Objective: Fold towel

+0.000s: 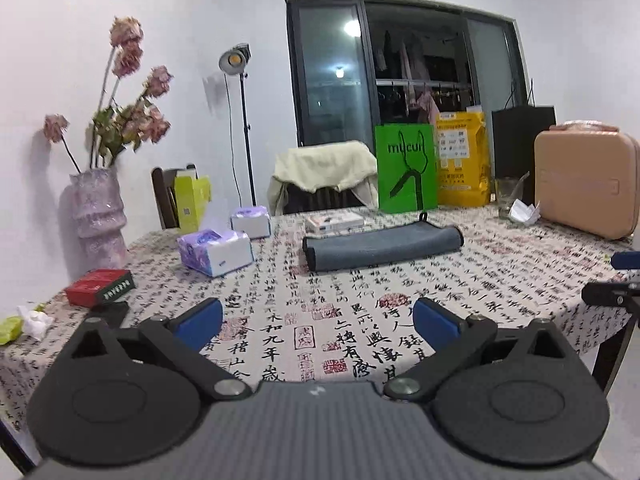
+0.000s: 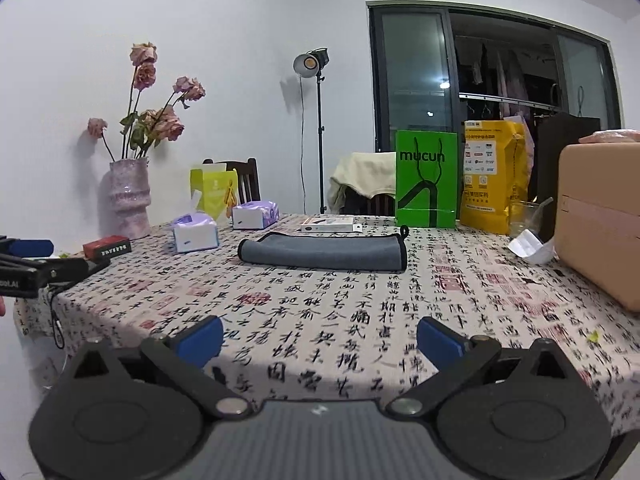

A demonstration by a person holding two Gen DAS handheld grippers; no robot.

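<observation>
Left tongs [image 1: 316, 322] wide, empty, well short of towel. Grey towel [image 1: 382, 246] mid-surface, beyond both tongs, already doubled into long soft strip: plush microfibre, dark piped edge, hanging loop at far corner. Looks folded at least once; further fold perhaps left. Calligraphy-print cloth on surface [image 1: 360, 320]. Right tongs [image 2: 320, 338] wide, empty.

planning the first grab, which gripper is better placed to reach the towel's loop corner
Right, slightly, as a judgement. The loop sits at the towel end on its side. Both the right gripper and left gripper are open, well back.
</observation>
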